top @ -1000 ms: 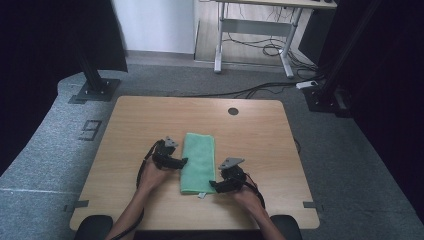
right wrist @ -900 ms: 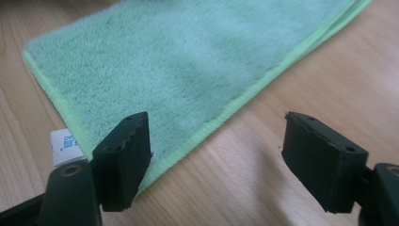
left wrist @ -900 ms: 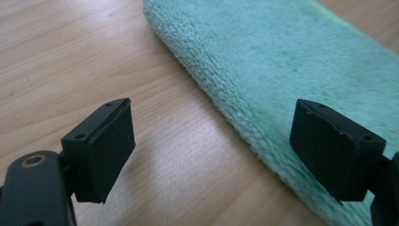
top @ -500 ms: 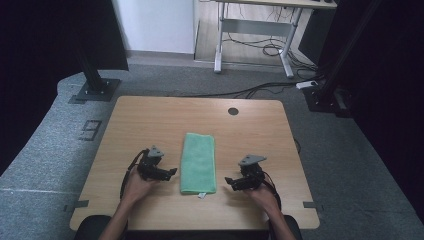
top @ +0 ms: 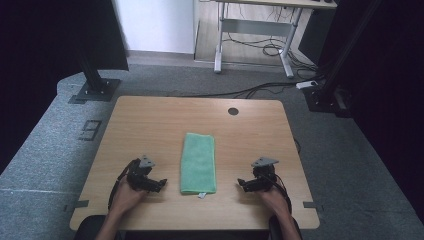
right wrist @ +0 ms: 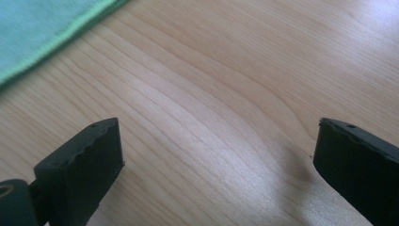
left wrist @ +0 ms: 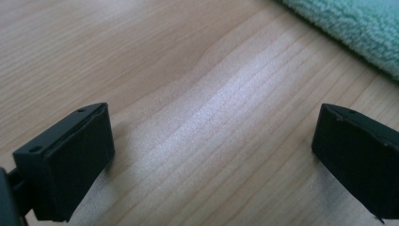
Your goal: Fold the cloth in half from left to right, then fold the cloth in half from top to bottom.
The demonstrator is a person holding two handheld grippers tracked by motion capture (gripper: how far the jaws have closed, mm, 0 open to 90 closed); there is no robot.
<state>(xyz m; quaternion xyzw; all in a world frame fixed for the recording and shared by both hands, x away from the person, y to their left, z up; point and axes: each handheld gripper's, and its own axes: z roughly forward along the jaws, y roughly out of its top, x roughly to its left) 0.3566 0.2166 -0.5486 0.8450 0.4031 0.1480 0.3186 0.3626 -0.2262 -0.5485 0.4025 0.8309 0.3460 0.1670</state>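
Since the earlier frames I have drawn both grippers outward from the green towel [top: 198,163]: the left gripper [top: 161,184], formerly touching its left edge, now sits at about 8 o'clock from the towel's middle, and the right gripper [top: 241,184], formerly at its near right corner, at about 4 o'clock. Each rests low over the wooden table [top: 150,120], near the towel but apart from it. The jaws of both have just been opening and now stand wide apart, with bare wood between them. The towel lies folded into a narrow strip near the table's middle, closer to my edge. Its long axis runs from 12 to 6 o'clock, with a small white tag [top: 201,195] at the near right corner. I see the towel's edge at 1 o'clock in the left gripper view and at 11 o'clock in the right gripper view.
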